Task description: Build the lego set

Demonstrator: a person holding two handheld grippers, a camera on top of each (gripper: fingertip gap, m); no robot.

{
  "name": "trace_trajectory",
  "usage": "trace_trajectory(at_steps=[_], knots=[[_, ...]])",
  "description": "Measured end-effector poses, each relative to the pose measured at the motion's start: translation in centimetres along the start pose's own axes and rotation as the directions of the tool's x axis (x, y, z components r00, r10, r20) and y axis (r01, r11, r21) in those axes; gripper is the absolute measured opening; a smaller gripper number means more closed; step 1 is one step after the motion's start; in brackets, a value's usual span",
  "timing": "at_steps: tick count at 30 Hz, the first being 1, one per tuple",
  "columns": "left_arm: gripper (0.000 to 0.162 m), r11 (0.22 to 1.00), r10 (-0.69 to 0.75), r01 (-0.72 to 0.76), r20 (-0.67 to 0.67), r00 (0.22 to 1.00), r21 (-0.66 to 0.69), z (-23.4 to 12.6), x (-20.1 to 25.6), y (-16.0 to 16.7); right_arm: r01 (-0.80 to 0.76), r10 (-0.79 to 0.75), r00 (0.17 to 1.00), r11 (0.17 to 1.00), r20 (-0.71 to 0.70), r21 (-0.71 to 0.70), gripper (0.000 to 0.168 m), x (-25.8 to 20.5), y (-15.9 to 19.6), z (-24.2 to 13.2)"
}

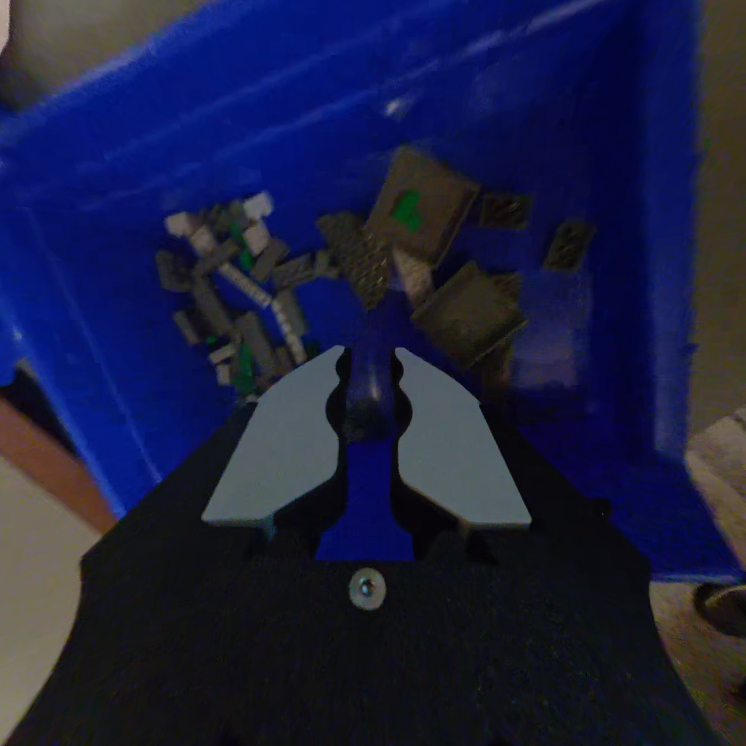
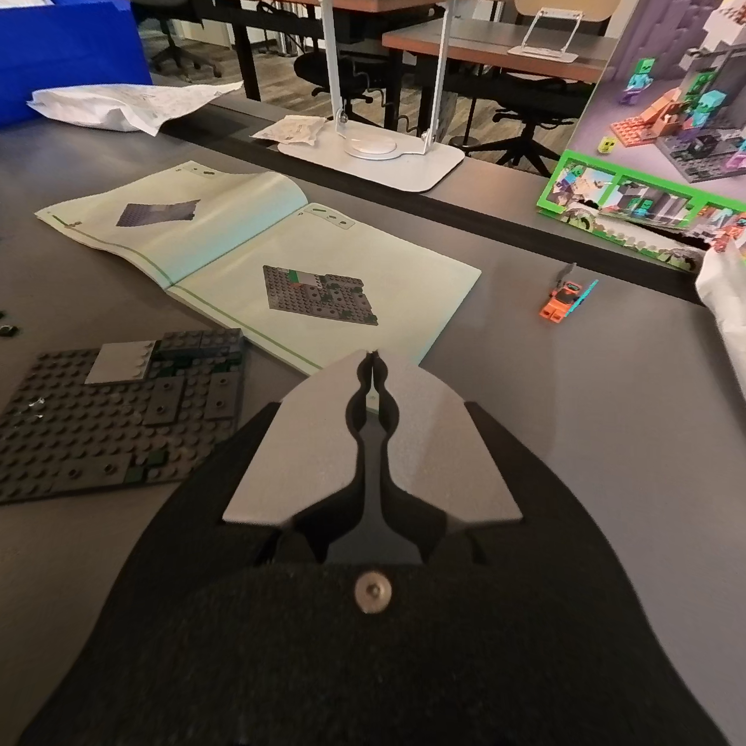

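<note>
In the left wrist view, my left gripper [image 1: 369, 351] is shut on a dark blue lip [image 1: 369, 387] of the blue bin [image 1: 282, 121] and looks down into it. The picture is blurred. Small grey, white and green bricks [image 1: 242, 282] and larger grey plates [image 1: 424, 210] lie on the bin floor. In the right wrist view, my right gripper [image 2: 373, 355] is shut and empty, with its tips touching, above the near corner of the open instruction booklet [image 2: 323, 250]. The grey baseplate [image 2: 80, 436], with tiles and a white plate on it, lies to its left.
An orange minifigure [image 2: 565, 298] lies on the grey table to the right. The set's box [image 2: 666, 121] stands at the back right, with a white bag [image 2: 726, 290] at the right edge. A white stand [image 2: 375, 157], crumpled paper [image 2: 121, 101] and the blue bin [image 2: 60, 52] are at the back. The grippers' ends are close to 60 cm from one another. The left gripper is farther from the grey baseplate [image 2: 80, 436], some 45 cm, than the right, some 15 cm.
</note>
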State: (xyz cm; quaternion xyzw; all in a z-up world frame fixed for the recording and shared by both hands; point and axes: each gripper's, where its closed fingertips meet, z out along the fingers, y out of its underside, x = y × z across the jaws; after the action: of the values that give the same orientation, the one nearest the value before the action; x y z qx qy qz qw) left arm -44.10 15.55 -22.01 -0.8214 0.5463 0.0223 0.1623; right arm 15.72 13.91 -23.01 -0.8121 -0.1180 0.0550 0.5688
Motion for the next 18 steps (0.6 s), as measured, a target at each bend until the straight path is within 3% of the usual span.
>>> trace_trajectory(at_steps=[6,13,18], knots=[[0.013,0.976,-0.06,0.045,-0.062,0.996,-0.211,0.7,-2.7,4.2,0.003,-0.003,1.0,1.0,0.003,-0.002,0.0,-0.1,0.0,0.0],[0.024,0.921,-0.08,0.013,-0.155,0.985,-0.388,3.6,-2.8,6.1,-0.002,0.002,1.0,1.0,0.002,0.003,0.0,0.0,-0.1,-0.2],[0.022,0.86,-0.119,-0.002,-0.203,0.972,-0.511,5.2,-2.3,7.4,-0.004,0.004,1.0,1.0,0.002,0.008,0.0,0.1,-0.2,-0.4]])
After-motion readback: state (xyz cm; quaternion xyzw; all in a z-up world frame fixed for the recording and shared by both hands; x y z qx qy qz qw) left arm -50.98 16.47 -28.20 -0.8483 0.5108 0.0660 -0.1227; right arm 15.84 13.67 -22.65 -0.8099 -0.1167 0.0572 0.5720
